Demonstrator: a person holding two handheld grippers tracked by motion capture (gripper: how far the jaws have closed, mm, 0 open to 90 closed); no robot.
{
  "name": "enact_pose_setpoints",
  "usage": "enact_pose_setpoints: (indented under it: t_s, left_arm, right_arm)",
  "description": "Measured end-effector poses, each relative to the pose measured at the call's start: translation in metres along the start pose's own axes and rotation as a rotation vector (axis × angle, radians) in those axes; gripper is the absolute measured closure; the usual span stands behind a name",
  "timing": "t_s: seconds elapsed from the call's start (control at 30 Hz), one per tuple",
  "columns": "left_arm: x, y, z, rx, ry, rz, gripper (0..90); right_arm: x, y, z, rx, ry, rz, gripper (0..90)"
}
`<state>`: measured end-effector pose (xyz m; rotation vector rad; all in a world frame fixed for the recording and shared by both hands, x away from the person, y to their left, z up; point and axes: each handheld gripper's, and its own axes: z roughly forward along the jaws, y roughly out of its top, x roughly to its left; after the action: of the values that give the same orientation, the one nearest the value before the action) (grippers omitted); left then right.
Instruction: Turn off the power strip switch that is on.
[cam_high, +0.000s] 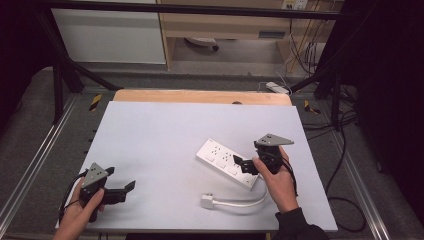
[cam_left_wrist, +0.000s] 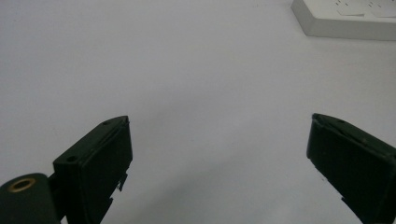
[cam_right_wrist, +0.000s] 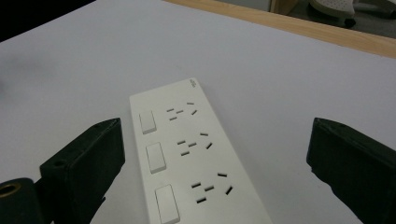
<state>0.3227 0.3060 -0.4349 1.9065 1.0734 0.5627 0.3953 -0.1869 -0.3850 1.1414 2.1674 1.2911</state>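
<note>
Right gripper (cam_right_wrist: 215, 154) jaws spread wide over white three-socket plastic power strip (cam_right_wrist: 187, 154) lying flat mid-table; left gripper (cam_left_wrist: 219, 154) released, well apart; off-centre closing could skid strip or press rocker switch (cam_right_wrist: 155, 157).

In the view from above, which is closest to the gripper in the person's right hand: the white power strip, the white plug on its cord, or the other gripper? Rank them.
1. Power strip, directly under the right gripper.
2. White plug, nearer the person, on the table.
3. Left gripper, far across at the table's left.
</note>
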Motion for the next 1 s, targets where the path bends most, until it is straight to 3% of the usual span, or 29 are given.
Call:
enact_pose_setpoints:
  t_s: [0.2, 0.63, 1.0]
  left_arm:
    - [0.0, 0.0, -0.002, -0.003, -0.003, -0.002, 6.8]
    - [0.0, -0.001, -0.003, -0.002, -0.006, -0.005, 6.7]
    - [0.0, -0.002, -0.004, 0.0, -0.01, -0.006, 6.7]
  right_arm:
    - [-0.007, -0.002, -0.009, 0.006, -0.007, 0.01, 5.0]
    - [-0.017, -0.003, -0.034, -0.045, -0.05, 0.027, 4.7]
    - [-0.03, -0.012, -0.052, -0.058, -0.094, 0.049, 5.5]
